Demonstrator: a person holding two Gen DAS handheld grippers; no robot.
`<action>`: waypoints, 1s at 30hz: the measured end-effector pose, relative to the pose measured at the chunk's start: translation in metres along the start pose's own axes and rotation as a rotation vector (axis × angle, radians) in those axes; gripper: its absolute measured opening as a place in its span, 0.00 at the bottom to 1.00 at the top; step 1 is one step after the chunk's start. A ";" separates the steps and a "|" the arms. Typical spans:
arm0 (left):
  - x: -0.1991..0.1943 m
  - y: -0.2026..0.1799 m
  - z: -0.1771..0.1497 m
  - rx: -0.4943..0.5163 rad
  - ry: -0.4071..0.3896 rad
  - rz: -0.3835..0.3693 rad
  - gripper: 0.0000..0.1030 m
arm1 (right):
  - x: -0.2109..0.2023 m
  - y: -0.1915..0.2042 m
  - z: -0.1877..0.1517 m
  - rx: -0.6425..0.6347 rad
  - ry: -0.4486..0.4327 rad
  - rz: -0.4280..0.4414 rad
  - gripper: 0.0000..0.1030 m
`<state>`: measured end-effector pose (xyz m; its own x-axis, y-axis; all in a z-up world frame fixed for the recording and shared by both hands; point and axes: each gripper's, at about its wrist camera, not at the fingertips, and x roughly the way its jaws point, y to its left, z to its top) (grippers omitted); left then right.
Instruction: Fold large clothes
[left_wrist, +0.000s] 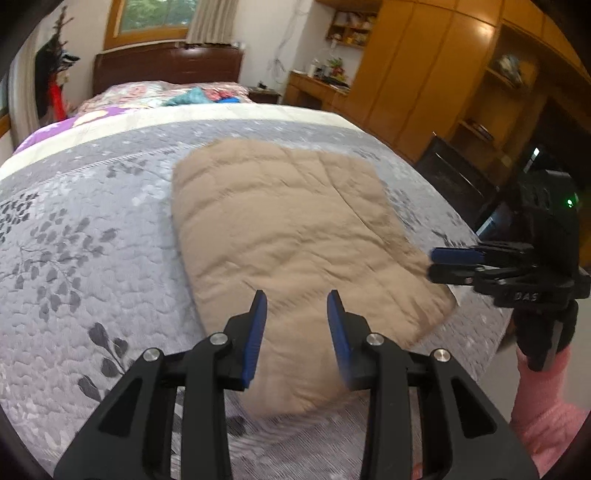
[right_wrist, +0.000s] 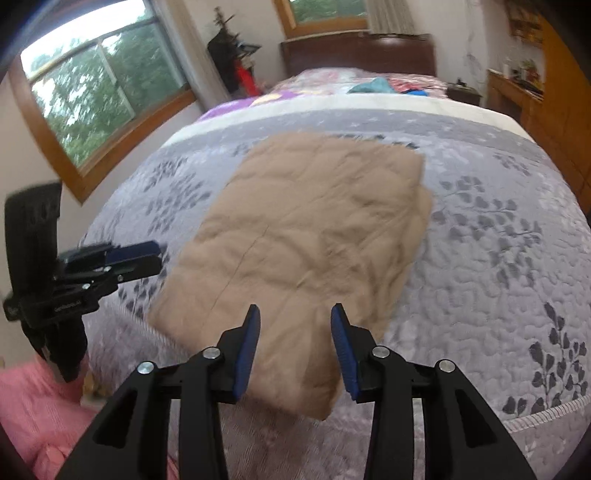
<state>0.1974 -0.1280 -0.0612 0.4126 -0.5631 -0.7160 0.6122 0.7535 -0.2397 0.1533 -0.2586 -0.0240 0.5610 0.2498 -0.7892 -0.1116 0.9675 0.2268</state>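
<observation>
Bed (left_wrist: 92, 229) fills most of both views, covered by a grey quilted bedspread (right_wrist: 498, 258) with a dark leaf print; a cream band and a purple patterned cover lie farther toward the dark wooden headboard (left_wrist: 166, 66). Wooden wardrobe (left_wrist: 424, 74) runs along the wall on the right of the left wrist view; a wood-framed window (right_wrist: 99, 96) with green trees behind it shows at the left of the right wrist view. Tan quilted garment (left_wrist: 295, 240) lies flat on the bedspread near the middle of the bed's near end, folded into a rough rectangle, with a seam line running lengthwise across its top face (both views slightly motion-blurred, so finer stitching cannot be read). Its near end reaches toward the foot edge of the bed. Left tongs (left_wrist: 297, 332): blue-padded fingers spread apart, nothing between them, hovering over the garment's near end; contact with the cloth cannot be told. Right tongs (right_wrist: 295, 347): likewise spread apart and empty, above the garment's near end. In the left wrist view the right tongs (left_wrist: 454, 264) appear edge-on beside the garment's right border, held by a black-gloved hand (left_wrist: 543, 336) with a pink sleeve (left_wrist: 543, 417). Small pile of teal and blue cloth (right_wrist: 373, 86) lies near the headboard.
</observation>
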 end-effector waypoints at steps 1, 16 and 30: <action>0.002 -0.002 -0.003 0.005 0.012 -0.004 0.33 | 0.004 0.001 -0.004 -0.002 0.012 -0.005 0.35; 0.049 0.005 -0.038 0.055 0.084 0.029 0.33 | 0.060 -0.028 -0.034 0.094 0.088 0.051 0.32; 0.026 0.029 0.049 -0.030 0.018 -0.039 0.34 | 0.008 -0.023 0.044 -0.001 -0.042 -0.014 0.35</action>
<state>0.2583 -0.1374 -0.0545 0.3768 -0.5863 -0.7171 0.6066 0.7413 -0.2873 0.1968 -0.2803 -0.0102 0.5962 0.2348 -0.7677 -0.1049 0.9709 0.2155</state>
